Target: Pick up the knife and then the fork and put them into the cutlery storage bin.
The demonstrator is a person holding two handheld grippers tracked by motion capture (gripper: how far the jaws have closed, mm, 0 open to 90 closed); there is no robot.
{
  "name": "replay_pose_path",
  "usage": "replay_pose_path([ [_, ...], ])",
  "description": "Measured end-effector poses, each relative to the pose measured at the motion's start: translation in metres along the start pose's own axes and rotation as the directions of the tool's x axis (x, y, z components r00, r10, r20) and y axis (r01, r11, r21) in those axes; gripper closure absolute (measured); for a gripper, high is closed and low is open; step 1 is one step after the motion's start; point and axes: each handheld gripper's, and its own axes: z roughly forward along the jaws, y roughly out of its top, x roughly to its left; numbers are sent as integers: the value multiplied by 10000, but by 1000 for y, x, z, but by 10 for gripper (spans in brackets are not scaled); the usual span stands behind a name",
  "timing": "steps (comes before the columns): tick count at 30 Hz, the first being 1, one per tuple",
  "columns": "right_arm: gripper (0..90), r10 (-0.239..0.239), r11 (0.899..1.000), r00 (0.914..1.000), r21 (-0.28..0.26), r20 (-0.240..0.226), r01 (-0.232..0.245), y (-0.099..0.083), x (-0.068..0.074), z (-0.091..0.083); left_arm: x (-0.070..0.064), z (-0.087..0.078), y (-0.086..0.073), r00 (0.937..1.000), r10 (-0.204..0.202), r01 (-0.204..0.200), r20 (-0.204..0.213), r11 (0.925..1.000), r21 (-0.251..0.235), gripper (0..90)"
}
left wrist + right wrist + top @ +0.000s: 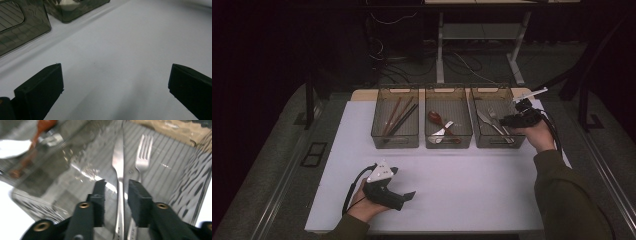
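The right gripper (116, 195), jaws narrowly parted, straddles a shiny steel knife (118, 162) beside a fork (143, 152).

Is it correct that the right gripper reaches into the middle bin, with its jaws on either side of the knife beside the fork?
Not the middle bin. The right gripper reaches into the right-hand bin, as the high view shows. The rest holds: its jaws stand on either side of the knife beside the fork.

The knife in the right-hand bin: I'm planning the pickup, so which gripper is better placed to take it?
Right. The right gripper is already in the right bin, its jaws either side of the knife handle, not yet closed. The left gripper rests open on the table, well short of the bins.
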Motion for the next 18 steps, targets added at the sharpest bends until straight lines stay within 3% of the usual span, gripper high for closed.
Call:
replay_pose_path([
  [5, 443, 253, 9981, 9992, -548, -316, -270, -1, 1, -10, 1, 1, 0, 10000, 56, -57, 34, 10000, 10, 0],
  [9, 379, 453, 9937, 9978, -1002, -481, -499, -5, 4, -19, 2, 1, -1, 9999, 108, -108, 90, 9999, 16, 0],
  [12, 335, 340, 9892, 9972, -1404, -659, -430, -9, 8, -26, 3, 1, -1, 9999, 107, -107, 119, 9999, 4, 0],
  [18, 216, -75, 9858, 10000, -1678, -43, 67, -17, 24, -30, 5, 2, -1, 9997, 148, -148, 169, 9999, 13, 0],
])
